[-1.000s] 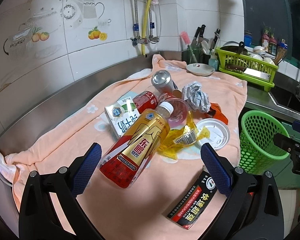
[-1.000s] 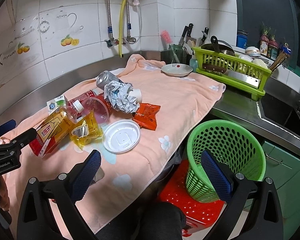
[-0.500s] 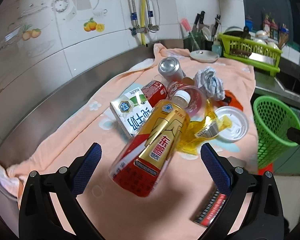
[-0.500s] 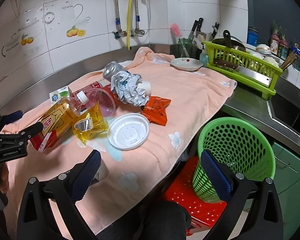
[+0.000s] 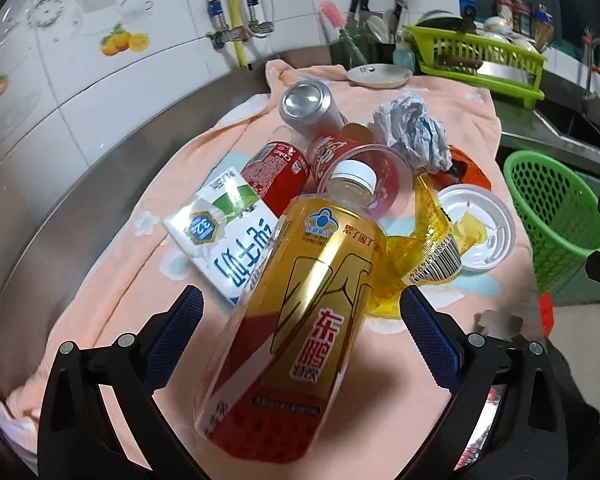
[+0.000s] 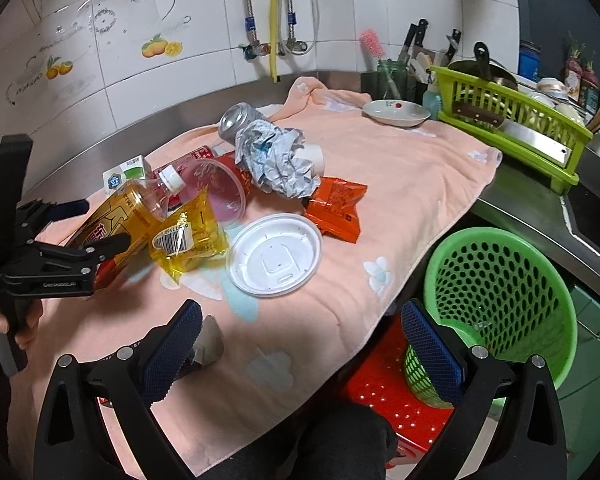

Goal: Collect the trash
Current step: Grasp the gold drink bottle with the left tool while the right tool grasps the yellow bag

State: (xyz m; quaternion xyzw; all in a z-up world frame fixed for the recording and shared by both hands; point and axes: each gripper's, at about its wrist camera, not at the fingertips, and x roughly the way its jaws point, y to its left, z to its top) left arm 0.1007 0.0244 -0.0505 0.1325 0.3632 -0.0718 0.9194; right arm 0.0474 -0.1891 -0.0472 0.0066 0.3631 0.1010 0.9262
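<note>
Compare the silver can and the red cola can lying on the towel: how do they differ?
The silver can is plain metal; the red cola can carries printed lettering. The silver can lies farther back, its round end facing the left wrist camera; the red cola can is partly hidden behind the milk carton. Both lie on their sides.

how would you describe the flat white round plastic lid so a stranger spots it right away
On the peach towel covering the steel counter, look at the litter pile's near edge. The flat white round plastic lid lies between the yellow wrapper and the orange packet, the only plain white disc.
</note>
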